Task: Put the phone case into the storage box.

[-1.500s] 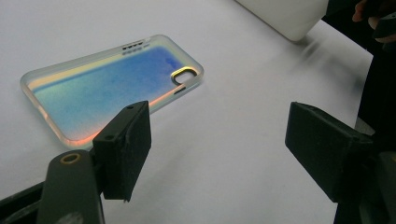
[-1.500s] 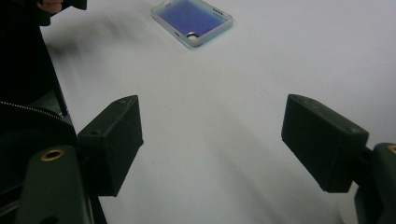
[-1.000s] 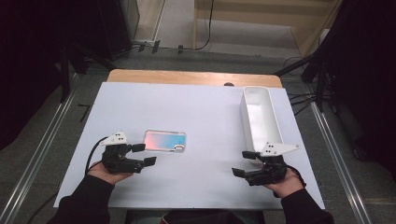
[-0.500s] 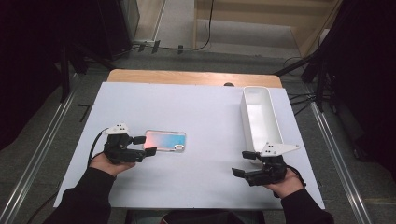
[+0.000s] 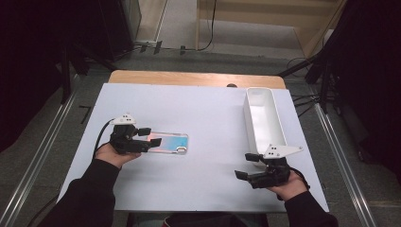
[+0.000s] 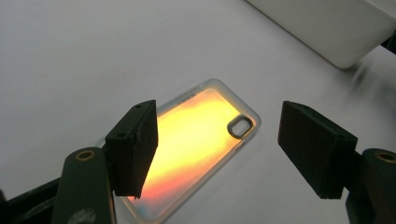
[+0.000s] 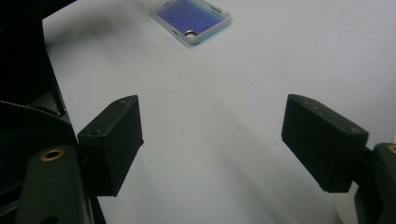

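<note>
We are taking the flat, iridescent clear-rimmed phone case (image 5: 166, 143) as our landmark; it is lying on the white table top (image 5: 208, 113), left of the table's middle. Starting at the left, we are seeing the person's left hand (image 5: 111, 153) in a black sleeve holding the left black two-jaw gripper (image 5: 152, 135) at the case's left end. In the high view the gripper's tips are overlapping that end of the case. In the left gripper view (image 6: 219, 149) the jaws are standing apart and have just been closing a little, with the case's near end lying between and below them; one jaw is covering the case's left edge, while the other is standing clear to the right of the case, beside its camera cut-out. The pads are not pressing on the case, and it is glowing orange and yellow there (image 6: 196, 140). Moving right from the case, bare table is stretching out. Farther right and beyond the case, a long white rectangular plastic bin (image 5: 263, 118) is standing along the table's right side. Nearer the person than the bin, and well apart from the case to its right, the right black gripper (image 5: 247, 165) is hanging in the right hand (image 5: 291, 184). Its jaws are spread wide with nothing between them, and in the right gripper view (image 7: 212, 140) they are framing bare table, with the case (image 7: 191, 16) showing blue-violet far ahead.
</note>
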`<state>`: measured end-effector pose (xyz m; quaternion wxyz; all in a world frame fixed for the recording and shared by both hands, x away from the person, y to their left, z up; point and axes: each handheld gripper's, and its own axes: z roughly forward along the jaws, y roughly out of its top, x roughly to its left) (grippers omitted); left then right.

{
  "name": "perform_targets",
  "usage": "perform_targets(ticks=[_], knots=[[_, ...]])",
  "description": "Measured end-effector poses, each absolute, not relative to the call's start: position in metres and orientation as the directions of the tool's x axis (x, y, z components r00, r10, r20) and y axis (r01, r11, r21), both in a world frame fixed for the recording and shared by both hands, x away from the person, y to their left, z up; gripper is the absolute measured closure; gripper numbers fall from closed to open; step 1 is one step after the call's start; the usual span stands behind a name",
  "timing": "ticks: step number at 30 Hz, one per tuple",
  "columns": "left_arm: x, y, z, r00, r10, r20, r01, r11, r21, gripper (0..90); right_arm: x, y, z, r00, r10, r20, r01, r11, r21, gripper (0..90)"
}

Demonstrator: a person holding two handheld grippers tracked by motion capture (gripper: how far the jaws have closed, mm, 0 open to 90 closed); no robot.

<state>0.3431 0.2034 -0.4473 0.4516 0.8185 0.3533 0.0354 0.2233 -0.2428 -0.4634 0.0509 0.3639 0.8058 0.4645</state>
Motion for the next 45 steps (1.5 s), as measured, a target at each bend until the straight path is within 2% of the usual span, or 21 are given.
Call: perform_targets(ticks=[6, 13, 16, 18, 20, 21, 22, 24, 28, 45], knots=[[0.359, 0.197, -0.445, 0.746, 0.612, -0.262, 0.54, -0.326, 0.776, 28.6, 0.223, -0.242, -0.463, -0.729, 0.633, 0.262, 0.544, 0.303, 0.782, 19.1], [0.363, 0.196, -0.45, 0.738, 0.628, -0.247, 0.556, -0.36, 0.749, 33.2, 0.222, -0.242, -0.463, -0.728, 0.632, 0.265, 0.547, 0.303, 0.78, 19.1], [0.361, 0.198, -0.449, 0.743, 0.627, -0.234, 0.548, -0.368, 0.751, 42.8, 0.223, -0.242, -0.464, -0.73, 0.63, 0.263, 0.545, 0.305, 0.781, 19.1], [0.36, 0.201, -0.449, 0.741, 0.626, -0.244, 0.55, -0.356, 0.756, 53.9, 0.223, -0.242, -0.464, -0.731, 0.631, 0.261, 0.544, 0.306, 0.782, 19.1], [0.358, 0.203, -0.45, 0.737, 0.633, -0.239, 0.551, -0.356, 0.755, 60.4, 0.223, -0.242, -0.464, -0.73, 0.632, 0.261, 0.544, 0.306, 0.781, 19.1], [0.356, 0.203, -0.451, 0.74, 0.638, -0.212, 0.54, -0.377, 0.752, 68.7, 0.223, -0.242, -0.464, -0.729, 0.632, 0.263, 0.546, 0.304, 0.781, 19.1], [0.355, 0.203, -0.453, 0.742, 0.646, -0.181, 0.53, -0.4, 0.747, 73.0, 0.223, -0.242, -0.464, -0.729, 0.632, 0.263, 0.545, 0.304, 0.781, 19.1], [0.354, 0.205, -0.455, 0.729, 0.65, -0.216, 0.556, -0.379, 0.74, 87.4, 0.222, -0.242, -0.463, -0.728, 0.631, 0.268, 0.549, 0.303, 0.779, 19.1], [0.357, 0.211, -0.457, 0.717, 0.645, -0.265, 0.592, -0.362, 0.72, 89.2, 0.222, -0.242, -0.464, -0.73, 0.63, 0.266, 0.546, 0.303, 0.781, 19.1], [0.359, 0.217, -0.48, 0.732, 0.623, -0.277, 0.601, -0.397, 0.694, 89.1, 0.222, -0.242, -0.464, -0.728, 0.633, 0.264, 0.55, 0.309, 0.776, 19.1]])
